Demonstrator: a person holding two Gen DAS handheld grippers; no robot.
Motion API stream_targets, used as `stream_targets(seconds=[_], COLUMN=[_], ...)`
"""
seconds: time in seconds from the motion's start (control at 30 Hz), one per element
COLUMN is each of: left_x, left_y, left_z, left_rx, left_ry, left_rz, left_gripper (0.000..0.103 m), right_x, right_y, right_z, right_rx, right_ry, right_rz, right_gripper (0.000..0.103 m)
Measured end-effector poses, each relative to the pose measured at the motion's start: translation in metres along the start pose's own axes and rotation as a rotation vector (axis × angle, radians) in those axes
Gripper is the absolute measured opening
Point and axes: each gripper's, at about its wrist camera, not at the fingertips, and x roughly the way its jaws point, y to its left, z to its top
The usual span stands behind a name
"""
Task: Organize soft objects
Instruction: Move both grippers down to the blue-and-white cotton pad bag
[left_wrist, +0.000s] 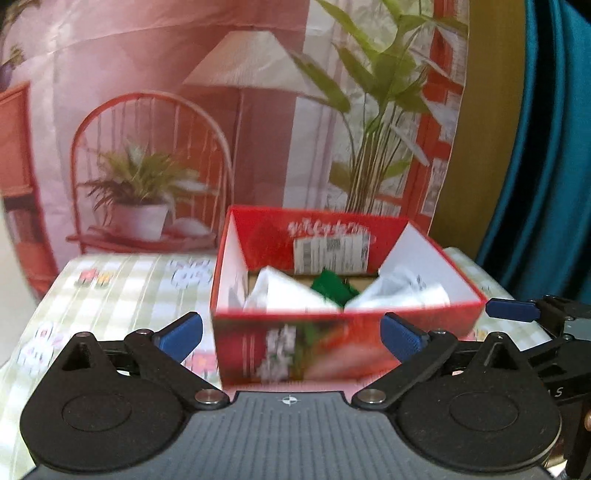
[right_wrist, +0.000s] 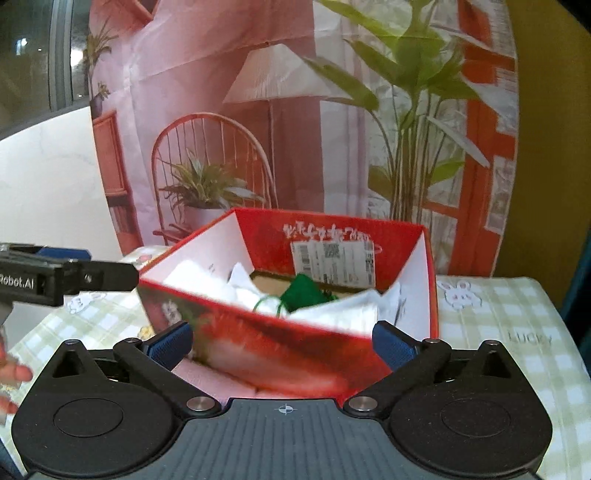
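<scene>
Both grippers spread wide, nothing held. Left gripper and right gripper face red box on checked cloth, just ahead of the fingertips. White soft items and green piece lie inside box.

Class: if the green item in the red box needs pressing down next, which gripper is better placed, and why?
Probably the left gripper: it faces the red box squarely, with the green item centred ahead. The right gripper views it corner-on. Both are open.
</scene>
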Motion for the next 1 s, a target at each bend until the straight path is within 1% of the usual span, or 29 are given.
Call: stream_targets(seconds=[0.1,0.23,0.37,0.53,0.6,0.73,0.83,1.0], left_x=[-0.008,-0.012,-0.008,0.004,0.009,0.017,0.025,0.034], left_y=[0.004,0.007,0.002,0.000,0.000,-0.001,-0.005,-0.004], left_z=[-0.019,-0.048,-0.074,-0.096,-0.102,-0.115,-0.122,-0.128], left_rx=[-0.045,-0.099,-0.063,-0.038,-0.034,-0.024,0.005,-0.015], left_ry=[0.026,0.081,0.145,0.202,0.223,0.256,0.272,0.290], left_rz=[0.004,-0.029,-0.015,-0.003,-0.004,-0.009,0.000,-0.033], left_gripper=[0.103,0.103,0.103,0.103,0.103,0.103,0.103,0.103], right_x=[-0.010,-0.015,-0.020,-0.013,-0.009,-0.004,-0.002,0.001], right_y=[0.008,0.017,0.024,0.027,0.031,0.041,0.045,0.049], right_z=[-0.017,-0.042,-0.068,-0.092,-0.100,-0.112,-0.119,-0.126], right_rx=[0.007,0.011,-0.015,-0.024,-0.059,-0.175,-0.221,-0.271], right_ry=[0.008,0.070,0.075,0.128,0.141,0.131,0.120,0.103], right_rz=[0.006,0.032,-0.011,-0.008,-0.024,-0.059,-0.074,-0.090], right_gripper=[0.103,0.103,0.103,0.103,0.103,0.102,0.102,0.103])
